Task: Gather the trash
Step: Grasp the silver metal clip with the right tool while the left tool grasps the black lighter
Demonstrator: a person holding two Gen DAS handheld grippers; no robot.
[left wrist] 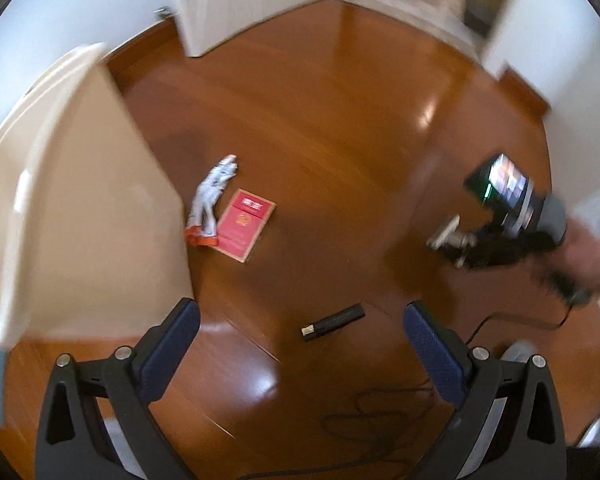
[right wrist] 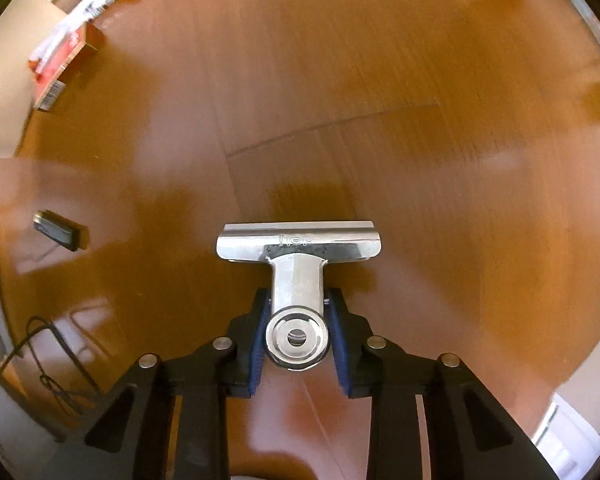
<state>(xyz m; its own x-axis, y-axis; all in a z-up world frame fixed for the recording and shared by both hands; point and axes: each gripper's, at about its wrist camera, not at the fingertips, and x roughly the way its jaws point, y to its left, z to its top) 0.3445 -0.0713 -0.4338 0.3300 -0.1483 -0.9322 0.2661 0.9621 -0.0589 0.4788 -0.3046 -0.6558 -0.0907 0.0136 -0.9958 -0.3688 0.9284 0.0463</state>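
- A shiny metal clip [right wrist: 298,276], with a wide flat jaw and round-ended handle, is clasped over the wooden floor [right wrist: 380,80] by the right hand-held gripper [right wrist: 298,320].
- The left hand-held gripper [left wrist: 300,344] is spread wide, empty.

Bare floor [left wrist: 320,140] open beyond red packet [left wrist: 246,224]; beige bin [left wrist: 80,200] walls off packet's left; wrapper [left wrist: 212,196] touching it.

the white bin [left wrist: 60,200] is cut off at left, its opening unseen.
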